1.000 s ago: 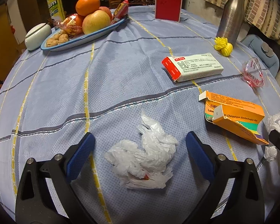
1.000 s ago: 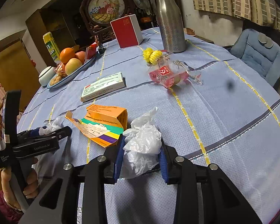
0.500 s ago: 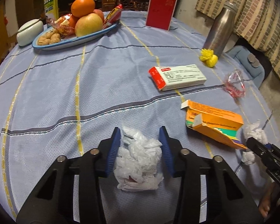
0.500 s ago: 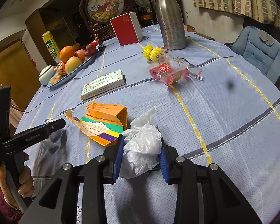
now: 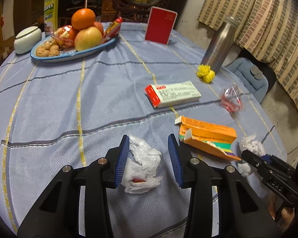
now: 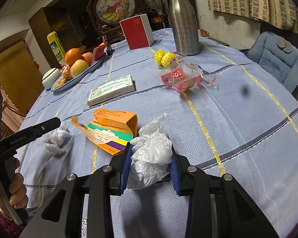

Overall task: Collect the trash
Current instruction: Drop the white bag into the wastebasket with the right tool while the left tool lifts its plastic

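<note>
A crumpled white plastic wad (image 5: 143, 164) with a red spot sits between the blue pads of my left gripper (image 5: 148, 138). Its jaws are opening: the wad leans on the left pad, and a gap shows at the right pad. From the right wrist, this wad (image 6: 57, 138) shows under the left gripper's black finger (image 6: 47, 125). My right gripper (image 6: 150, 148) is shut on a second white plastic wad (image 6: 153, 158) near the table's edge; this wad (image 5: 250, 144) also shows at the right of the left wrist view. An opened orange carton (image 5: 206, 136) lies between the two grippers.
On the blue striped tablecloth (image 5: 69, 103) lie a white-and-red medicine box (image 5: 172, 95), a red snack wrapper (image 5: 230, 99) and a yellow ball (image 5: 205, 73). Farther back stand a steel bottle (image 5: 218, 45), a red box (image 5: 161, 25), a fruit plate (image 5: 69, 55) and a white jar (image 5: 26, 39).
My left gripper's jaws went from wide apart to close around the white wad, squeezing it narrower, and the gripper tilted upward. The right gripper kept still with its wad.
</note>
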`<state>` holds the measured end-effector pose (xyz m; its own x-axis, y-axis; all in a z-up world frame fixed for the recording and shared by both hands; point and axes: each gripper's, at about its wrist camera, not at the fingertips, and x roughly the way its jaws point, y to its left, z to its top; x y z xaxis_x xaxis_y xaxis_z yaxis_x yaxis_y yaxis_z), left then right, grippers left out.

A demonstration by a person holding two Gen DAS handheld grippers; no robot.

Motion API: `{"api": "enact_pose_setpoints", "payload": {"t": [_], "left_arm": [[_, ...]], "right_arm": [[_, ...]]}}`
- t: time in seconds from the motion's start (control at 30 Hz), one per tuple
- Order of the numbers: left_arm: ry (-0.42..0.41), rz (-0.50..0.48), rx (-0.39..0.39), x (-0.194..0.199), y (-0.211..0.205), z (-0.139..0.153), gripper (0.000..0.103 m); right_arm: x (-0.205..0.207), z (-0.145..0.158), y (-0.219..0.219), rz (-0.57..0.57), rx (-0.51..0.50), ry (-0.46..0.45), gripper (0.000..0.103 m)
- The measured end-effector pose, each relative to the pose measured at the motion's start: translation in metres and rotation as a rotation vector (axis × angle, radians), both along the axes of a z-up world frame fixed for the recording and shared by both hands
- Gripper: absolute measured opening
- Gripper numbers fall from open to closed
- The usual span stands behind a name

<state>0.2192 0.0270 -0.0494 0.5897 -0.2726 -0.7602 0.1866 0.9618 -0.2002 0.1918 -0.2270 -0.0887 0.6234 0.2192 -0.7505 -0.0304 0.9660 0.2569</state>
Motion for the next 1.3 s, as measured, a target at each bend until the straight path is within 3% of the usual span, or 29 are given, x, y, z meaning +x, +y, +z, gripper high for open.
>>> {"api": "enact_pose_setpoints", "payload": {"t": [0.1, 0.27, 0.33, 0.4, 0.5, 0.63, 0.93, 1.13, 1.3], "left_arm": [[0.025, 0.019, 0.043, 0.004, -0.002, -0.007, 0.059], [0.088, 0.051, 0.117, 0.008, 0.000, -0.022, 0.061], [0.077, 0.047, 0.153, 0.005, -0.004, -0.023, 0.057], [0.064, 0.041, 0.171, 0.002, -0.007, -0.023, 0.031], [0.038, 0.006, 0.083, -0.004, -0.006, -0.013, 0.029], [-0.084, -0.027, 0.029, -0.023, -0.006, 0.013, 0.029], [-0.151, -0.132, -0.113, -0.064, -0.015, 0.035, 0.029], [-0.203, -0.211, -0.061, -0.093, -0.046, 0.040, 0.029], [-0.234, -0.287, -0.065, -0.110, -0.075, 0.051, 0.030]], "right_arm": [[0.000, 0.000, 0.000, -0.002, 0.006, 0.002, 0.036], [0.000, 0.000, -0.001, -0.001, 0.008, 0.004, 0.036], [0.000, 0.001, -0.001, 0.000, 0.007, 0.001, 0.036], [-0.001, 0.002, 0.000, 0.001, 0.001, -0.009, 0.036], [-0.006, 0.006, 0.000, 0.012, 0.003, -0.044, 0.034], [-0.026, 0.013, -0.008, 0.008, 0.047, -0.094, 0.033], [-0.088, 0.036, -0.052, -0.031, 0.061, -0.172, 0.033], [-0.133, 0.044, -0.101, -0.124, 0.065, -0.205, 0.033], [-0.166, 0.047, -0.147, -0.221, 0.060, -0.233, 0.034]]}}
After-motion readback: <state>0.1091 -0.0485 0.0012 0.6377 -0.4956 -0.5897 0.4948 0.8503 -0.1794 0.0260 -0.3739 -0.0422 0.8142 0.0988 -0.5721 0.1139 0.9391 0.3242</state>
